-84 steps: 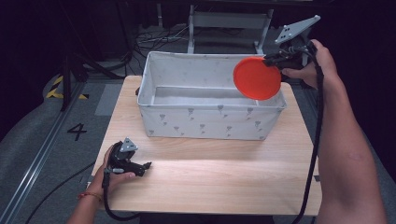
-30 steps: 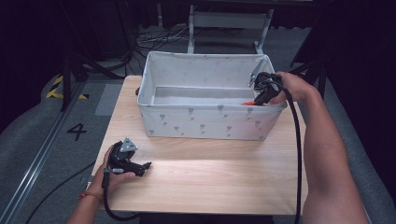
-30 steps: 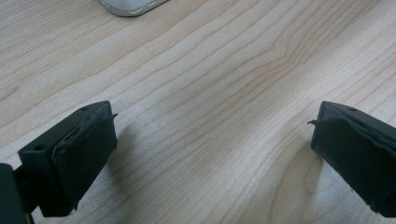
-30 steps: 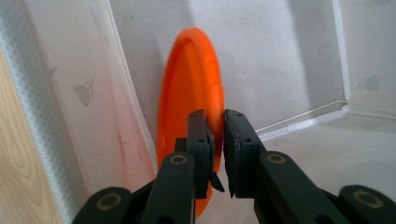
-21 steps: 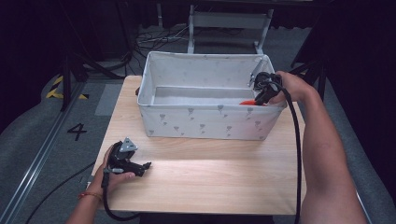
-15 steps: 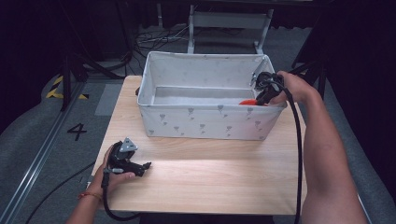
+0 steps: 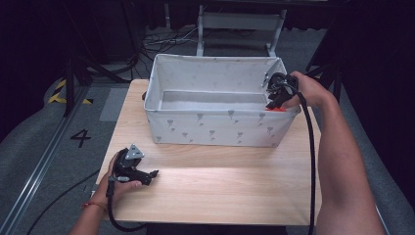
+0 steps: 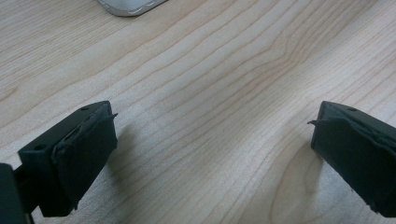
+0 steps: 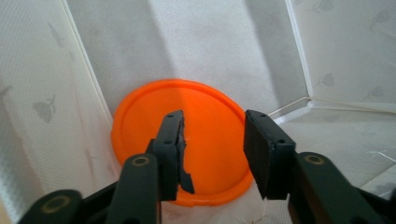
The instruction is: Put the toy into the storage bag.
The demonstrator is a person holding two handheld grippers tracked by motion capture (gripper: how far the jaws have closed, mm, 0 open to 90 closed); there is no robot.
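R gripper [image 9: 212, 140] view: jaws just opened over orange plate [image 9: 196, 121].

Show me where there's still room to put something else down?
Most of the bin floor left of the orange disc is bare. So is the table between the bin and the left gripper. The bin's right end is crowded by the right gripper.
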